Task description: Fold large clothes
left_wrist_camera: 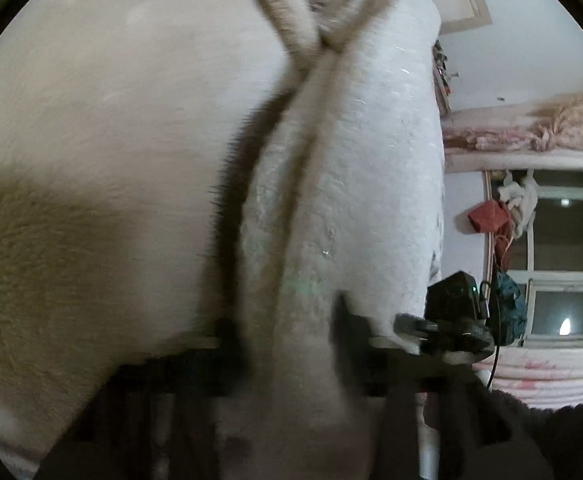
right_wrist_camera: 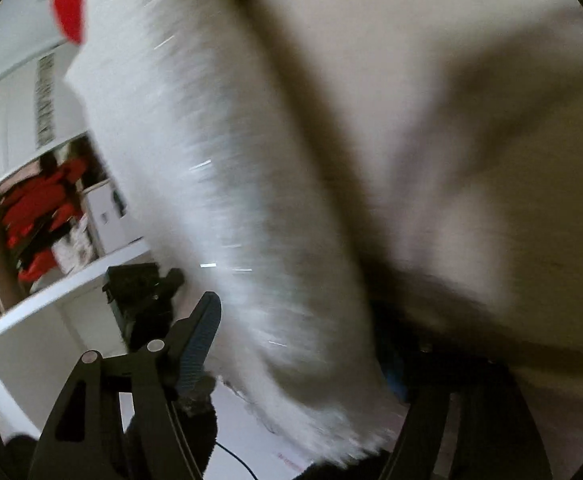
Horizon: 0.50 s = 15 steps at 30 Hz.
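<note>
A large white fleecy garment fills most of the left wrist view and hangs in thick folds. My left gripper has a fold of it between its two dark fingers, which are blurred and partly buried in the fabric. In the right wrist view the same garment drapes over the gripper. My right gripper has its left finger clear of the cloth and its right finger hidden under the fabric; the jaws stand apart with a thick fold between them. The other gripper shows past the garment.
A window with pink valance and hanging cloths is on the right of the left wrist view. White shelves with red items stand at the left of the right wrist view. A black cable lies on the pale surface below.
</note>
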### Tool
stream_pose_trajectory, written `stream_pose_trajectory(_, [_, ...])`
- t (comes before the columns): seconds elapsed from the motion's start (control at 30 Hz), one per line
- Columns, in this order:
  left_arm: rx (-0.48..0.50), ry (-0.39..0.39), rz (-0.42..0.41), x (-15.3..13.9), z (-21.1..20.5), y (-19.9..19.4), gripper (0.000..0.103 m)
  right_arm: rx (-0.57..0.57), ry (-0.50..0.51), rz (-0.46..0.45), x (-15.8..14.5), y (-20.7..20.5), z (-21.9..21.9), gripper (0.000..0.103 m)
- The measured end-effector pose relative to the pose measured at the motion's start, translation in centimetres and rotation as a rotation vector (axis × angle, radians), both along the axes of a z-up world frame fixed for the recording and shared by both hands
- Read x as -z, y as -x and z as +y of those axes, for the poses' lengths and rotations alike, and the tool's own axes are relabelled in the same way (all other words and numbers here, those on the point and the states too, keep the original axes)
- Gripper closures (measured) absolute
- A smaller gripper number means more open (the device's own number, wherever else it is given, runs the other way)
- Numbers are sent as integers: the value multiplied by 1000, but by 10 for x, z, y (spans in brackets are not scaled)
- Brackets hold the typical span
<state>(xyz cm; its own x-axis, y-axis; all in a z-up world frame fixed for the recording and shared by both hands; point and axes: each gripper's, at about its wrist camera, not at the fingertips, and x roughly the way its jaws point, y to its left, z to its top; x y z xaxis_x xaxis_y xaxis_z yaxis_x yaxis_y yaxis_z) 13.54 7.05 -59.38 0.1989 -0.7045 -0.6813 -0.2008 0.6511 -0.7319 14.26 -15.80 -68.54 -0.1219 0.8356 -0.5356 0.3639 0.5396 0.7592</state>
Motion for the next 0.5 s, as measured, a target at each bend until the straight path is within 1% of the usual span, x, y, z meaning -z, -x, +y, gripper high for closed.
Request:
stream_pose_trajectory(0.03, [-3,-13,-7,-6,-1,-1,84,1,0,-7,-3,2,6,65])
stream_pose_trajectory(0.07, [-10,-21,-6,-9,-8,-3,86,1,2,-2,-2,2,13,73])
stream_pose_trajectory(0.13, [-41,-5,-2,-20,-9,3,88,41,0,7,-4,4,27,78])
stream_pose_trajectory(0.2, [-69,20,9,-30,-12,13,90,51,22,5,-20,6,28,80])
stream_pose_trajectory(0.27, [-79,53,29,-51,-10,33,90,70,24,22,-43,19,25,81])
stream_pose_trajectory(0.33, [-52,53,48,-69,-13,52,90,54,36,39,-69,36,17,81])
stream_pose_trajectory(0.4, [-44,63,64,-78,-16,65,90,32,37,86,-89,58,-10,81])
stream_pose_trajectory(0.43, [-50,72,67,-81,-14,67,90,33,30,119,-95,70,-11,81])
stream_pose_trajectory(0.47, [-61,86,56,-86,-13,65,90,52,10,167,-97,82,-15,81])
stream_pose_trajectory(0.5, [-68,99,47,-89,-13,60,90,75,-15,194,-102,97,-12,81])
